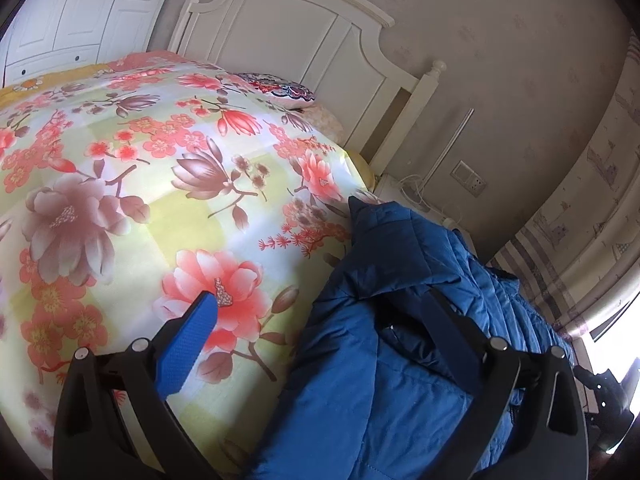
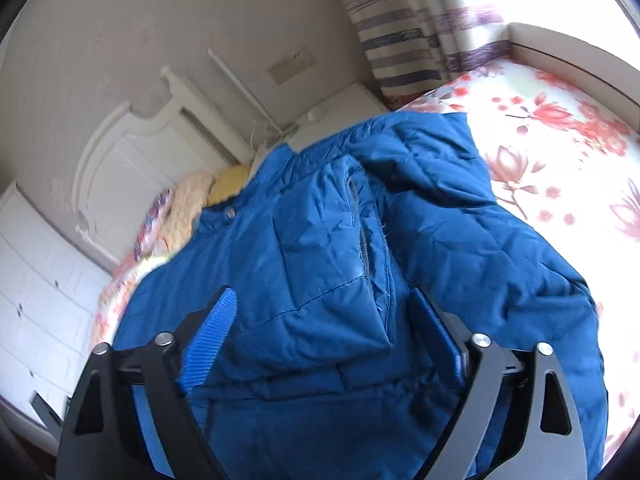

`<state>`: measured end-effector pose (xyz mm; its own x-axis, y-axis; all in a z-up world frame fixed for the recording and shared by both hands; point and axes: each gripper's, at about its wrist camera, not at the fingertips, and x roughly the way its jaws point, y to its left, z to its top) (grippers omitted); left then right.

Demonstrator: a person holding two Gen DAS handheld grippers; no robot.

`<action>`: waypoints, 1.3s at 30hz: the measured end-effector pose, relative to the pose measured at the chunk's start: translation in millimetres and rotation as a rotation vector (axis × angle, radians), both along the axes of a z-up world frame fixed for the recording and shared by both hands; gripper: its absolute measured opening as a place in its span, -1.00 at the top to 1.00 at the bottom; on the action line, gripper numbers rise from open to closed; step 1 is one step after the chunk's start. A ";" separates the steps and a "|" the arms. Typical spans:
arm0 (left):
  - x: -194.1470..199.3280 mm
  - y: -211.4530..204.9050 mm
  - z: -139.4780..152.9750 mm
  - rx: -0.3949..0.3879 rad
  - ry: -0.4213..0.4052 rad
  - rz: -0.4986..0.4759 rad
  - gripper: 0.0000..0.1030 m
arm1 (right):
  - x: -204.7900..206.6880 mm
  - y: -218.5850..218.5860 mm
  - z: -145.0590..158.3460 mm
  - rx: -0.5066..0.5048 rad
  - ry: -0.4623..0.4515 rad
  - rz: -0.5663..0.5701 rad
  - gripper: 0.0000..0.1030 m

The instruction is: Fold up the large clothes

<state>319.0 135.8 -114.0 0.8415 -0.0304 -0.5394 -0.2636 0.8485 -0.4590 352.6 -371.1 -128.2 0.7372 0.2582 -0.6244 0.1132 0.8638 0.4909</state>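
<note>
A puffy blue quilted jacket [image 1: 400,380] lies crumpled on the flowered bedspread [image 1: 140,180], near the bed's edge. My left gripper [image 1: 320,296] is open wide. Its left finger hangs over bare bedspread and its right finger rests against the jacket's folds, with only the jacket's edge between the jaws. In the right wrist view the jacket [image 2: 320,220] fills most of the picture. My right gripper [image 2: 322,294] holds a thick fold of it, near the zip, and the fabric fills the gap and touches both pads.
A white headboard [image 1: 300,40] and a patterned pillow [image 1: 276,86] stand at the bed's far end. A white nightstand [image 1: 404,196] with cables sits beside the bed. Striped curtains [image 2: 400,40] hang by a bright window, and white wardrobe doors [image 2: 36,280] line one wall.
</note>
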 end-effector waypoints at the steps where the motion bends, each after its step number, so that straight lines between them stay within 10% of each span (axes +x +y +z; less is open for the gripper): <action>1: 0.8 -2.2 2.1 0.010 0.006 -0.011 -0.95 | 0.7 2.5 -0.9 -0.019 -0.005 0.015 -0.37; 10: 41.3 -80.4 56.9 0.202 0.033 -0.305 -0.95 | -2.8 4.2 -0.3 -0.022 -0.086 0.054 0.24; 16: 80.5 -147.8 31.9 0.355 0.174 -0.467 -0.96 | -11.2 7.8 14.8 -0.040 -0.187 0.074 0.49; 23: 85.3 -154.0 9.8 0.383 0.233 -0.463 -0.96 | -51.6 25.1 64.5 -0.171 -0.422 0.070 0.58; 27: 85.8 -151.0 9.5 0.358 0.233 -0.452 -0.96 | -35.7 13.2 47.2 -0.146 -0.285 0.017 0.58; 30: 86.2 -160.2 -0.1 0.401 0.249 -0.446 -0.96 | -14.4 -10.4 12.9 -0.083 -0.074 -0.051 0.42; 31: 86.3 -162.8 -2.3 0.420 0.248 -0.441 -0.96 | -11.3 -19.8 5.4 -0.051 -0.026 -0.076 -0.15; 32: 86.3 -165.7 -4.8 0.440 0.244 -0.435 -0.96 | -11.7 -25.4 4.7 -0.038 -0.009 -0.103 -0.32; 35: 82.6 -169.0 -8.2 0.466 0.231 -0.424 -0.96 | -34.4 -37.6 27.5 -0.017 -0.146 -0.193 -0.59; 39: 82.3 -167.4 -10.4 0.459 0.222 -0.423 -0.96 | -47.2 13.5 69.5 -0.235 -0.337 -0.052 -0.59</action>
